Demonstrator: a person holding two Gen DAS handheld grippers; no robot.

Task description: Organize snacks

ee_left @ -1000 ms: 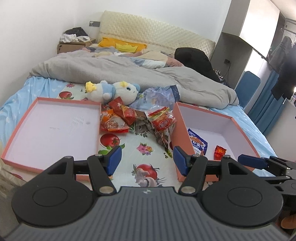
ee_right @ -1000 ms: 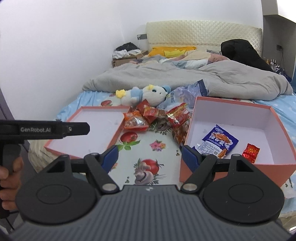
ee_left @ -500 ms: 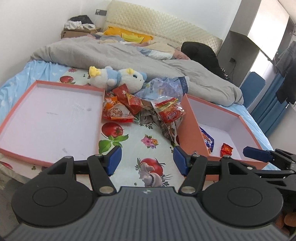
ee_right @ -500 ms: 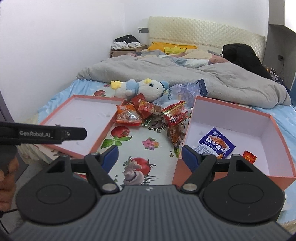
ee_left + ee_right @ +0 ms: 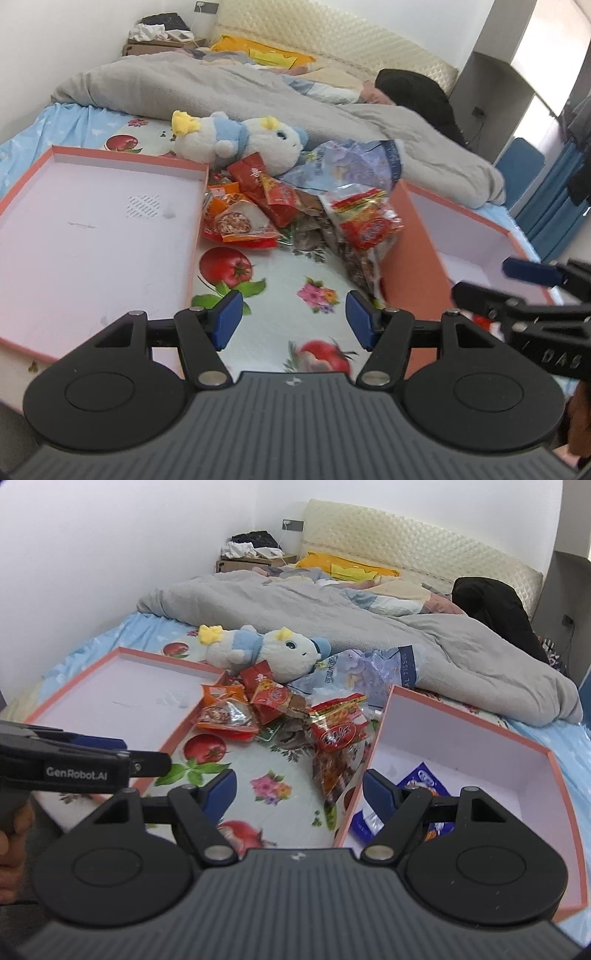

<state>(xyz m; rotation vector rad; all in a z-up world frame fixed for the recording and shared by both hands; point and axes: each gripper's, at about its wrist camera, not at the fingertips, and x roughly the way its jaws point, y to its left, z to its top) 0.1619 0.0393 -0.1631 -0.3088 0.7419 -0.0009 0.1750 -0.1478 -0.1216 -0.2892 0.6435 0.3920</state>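
Between 2 pink boxes, left gripper [image 5: 291, 319] and right gripper [image 5: 297, 794] hover released above snack packets [image 5: 295, 206].

Blue packet [image 5: 424, 779] partly hidden.

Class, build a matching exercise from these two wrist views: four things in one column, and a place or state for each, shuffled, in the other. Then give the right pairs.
Things
1. plush toy
2. blue snack packet
3. shallow lid
4. left gripper

Places or states
A. inside the deep box
B. open, holding nothing
C. holds no snacks
D. behind the snack pile, before the grey duvet

Pairs: 1-D, 2-A, 3-C, 4-B
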